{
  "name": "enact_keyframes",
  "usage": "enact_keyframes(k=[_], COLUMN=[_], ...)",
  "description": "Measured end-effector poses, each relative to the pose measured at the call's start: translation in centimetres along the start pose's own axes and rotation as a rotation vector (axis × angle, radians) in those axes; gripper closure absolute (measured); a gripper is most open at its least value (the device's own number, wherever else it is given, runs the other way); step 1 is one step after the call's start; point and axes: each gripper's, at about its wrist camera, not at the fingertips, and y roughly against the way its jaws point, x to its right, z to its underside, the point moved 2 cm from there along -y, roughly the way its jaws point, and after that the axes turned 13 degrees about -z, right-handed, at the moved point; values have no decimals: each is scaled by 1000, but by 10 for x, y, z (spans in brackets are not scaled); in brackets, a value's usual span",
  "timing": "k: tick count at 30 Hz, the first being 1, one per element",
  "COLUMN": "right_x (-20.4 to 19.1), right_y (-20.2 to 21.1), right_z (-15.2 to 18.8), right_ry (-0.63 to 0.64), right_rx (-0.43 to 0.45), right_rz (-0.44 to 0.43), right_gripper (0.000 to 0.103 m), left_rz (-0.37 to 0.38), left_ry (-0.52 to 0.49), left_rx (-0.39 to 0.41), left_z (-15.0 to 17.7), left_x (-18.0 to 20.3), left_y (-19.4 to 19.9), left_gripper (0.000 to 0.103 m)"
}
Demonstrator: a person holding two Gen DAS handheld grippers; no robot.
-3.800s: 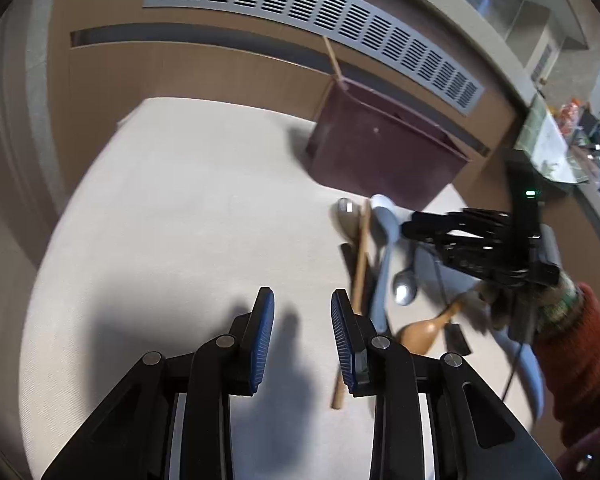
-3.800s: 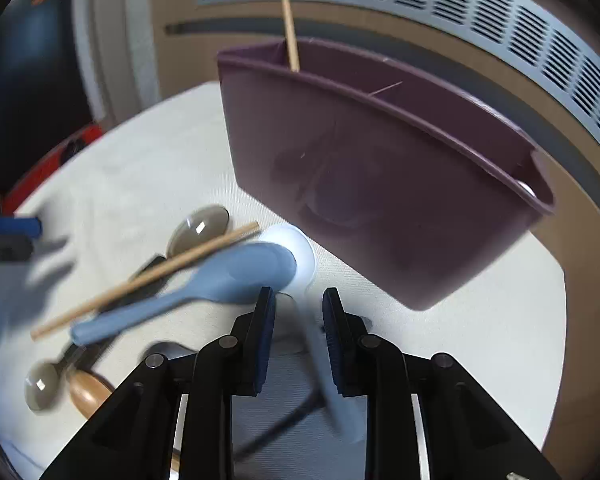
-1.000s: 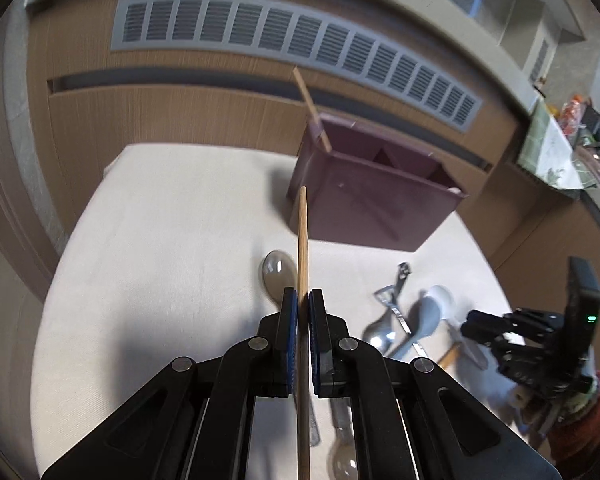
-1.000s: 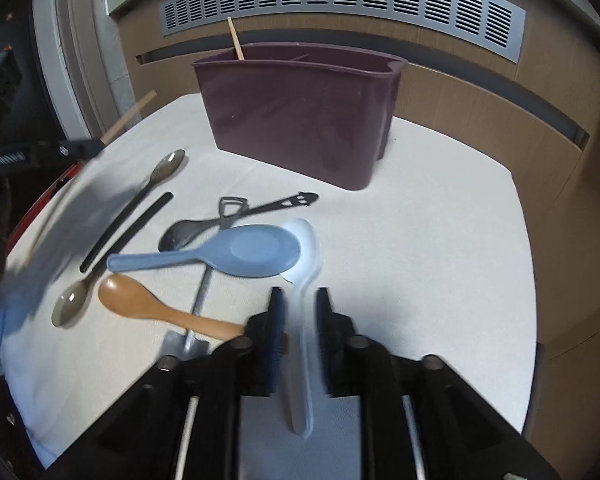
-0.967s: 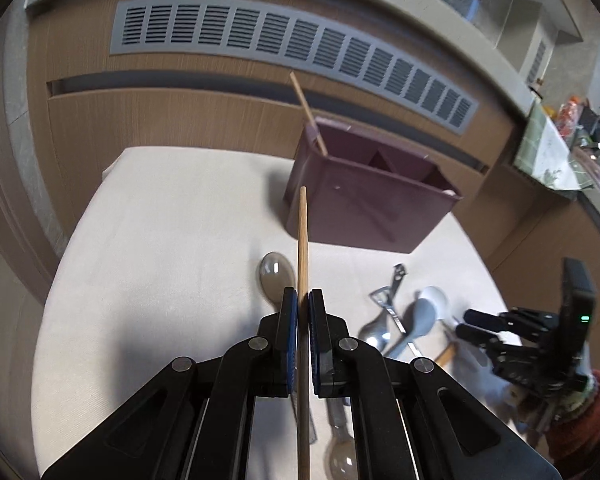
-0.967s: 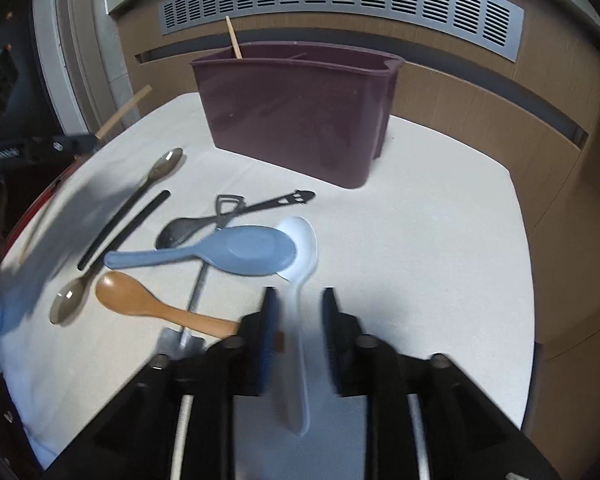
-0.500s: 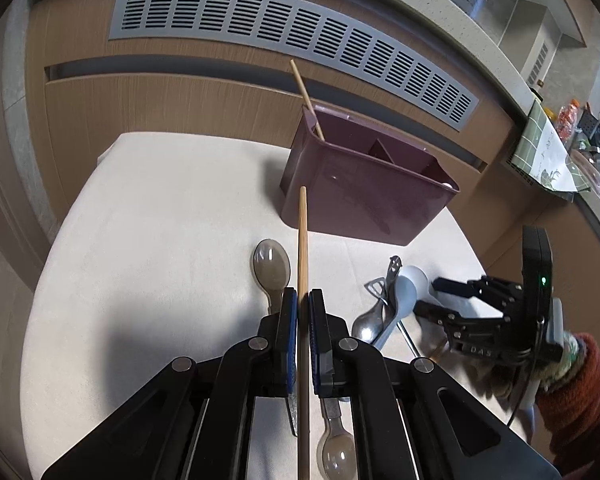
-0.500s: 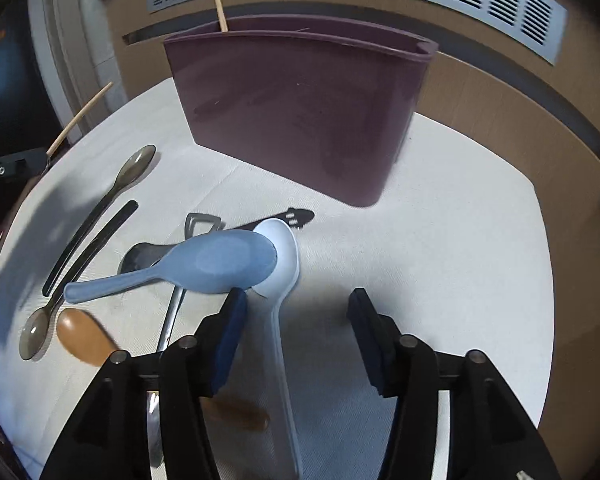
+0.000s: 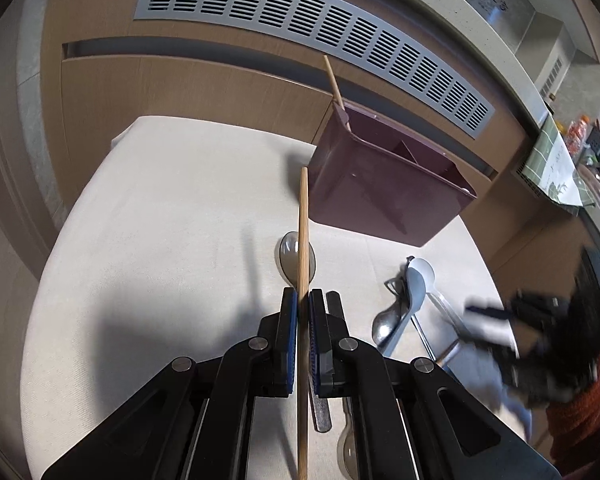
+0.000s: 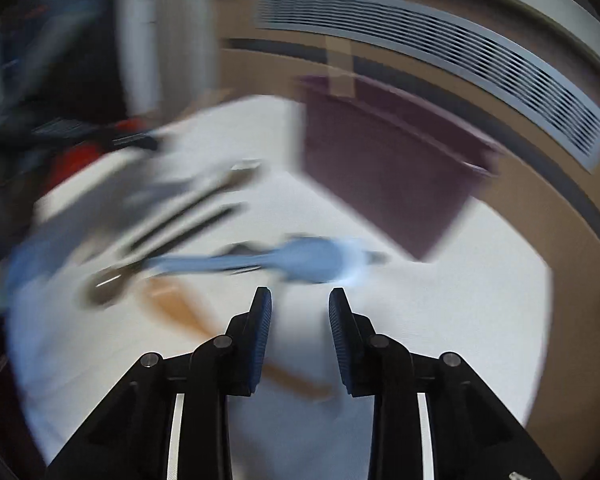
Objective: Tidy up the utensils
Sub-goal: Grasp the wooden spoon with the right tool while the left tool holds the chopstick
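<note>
Left gripper [image 9: 303, 312] clamps chopstick [image 9: 302, 240]; right gripper [image 10: 300, 308] jaws apart, empty.

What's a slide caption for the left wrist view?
Left hand-held gripper shut on a wooden chopstick, pointed toward the maroon caddy.

left gripper [image 9: 303, 304]: black, blue fingers [image 9: 290, 320], silver screws | right gripper [image 10: 300, 304]: same | sleeve [image 9: 584, 420]: rust-red knit

I see a wooden chopstick [image 9: 302, 240] held upright-forward, another chopstick [image 9: 333, 81] leaning in the maroon caddy [image 9: 384, 190], spoons lying beside.
</note>
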Motion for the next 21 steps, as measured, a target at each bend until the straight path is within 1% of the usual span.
enact_keyframes(k=[3, 4, 6, 8, 10, 11, 13, 14, 15, 16, 19, 20, 21], right_x=[-30, -36, -46, -50, -47, -46, -44, -44, -42, -39, -25, -24, -26], right_y=[-17, -24, -41, -46, -51, -55, -62, -63, -66, -66, -71, -71, -71], right_z=[4, 3, 2, -4, -11, -13, -15, -18, -21, -22, -28, -27, -28], right_ry=[112, 134, 187, 221, 212, 210, 223, 221, 204, 180, 52, 35, 42], right_rx=[-69, -93, -151, -153, -166, -177, -210, -201, -210, -213, -204, -194, -191], right_rz=[-111, -126, -129, -135, -166, -174, -166, -172, -178, -187, -223, -224, -216], right_gripper=[76, 76, 76, 75, 73, 71, 70, 70, 70, 68, 64, 61, 60], left_rz=[4, 5, 3, 2, 1, 1, 5, 7, 7, 8, 14, 16, 19], left_ry=[4, 1, -6, -5, 1, 5, 14, 17, 19, 19, 25, 26, 25], left_rx=[-2, -2, 4, 9, 13, 13, 8, 5, 3, 1, -7, -8, -8], left_z=[0, 1, 1, 1, 0, 0, -1, 0, 0, 1, 2, 3, 3], left_x=[1, 1, 1, -1, -4, -5, -7, -8, -8, -9, -9, -9, -8], left_y=[-1, 0, 4, 8, 10, 10, 9, 8, 8, 7, 5, 5, 6], left_gripper=[97, 97, 97, 97, 97, 97, 97, 97, 97, 97, 97, 97, 97])
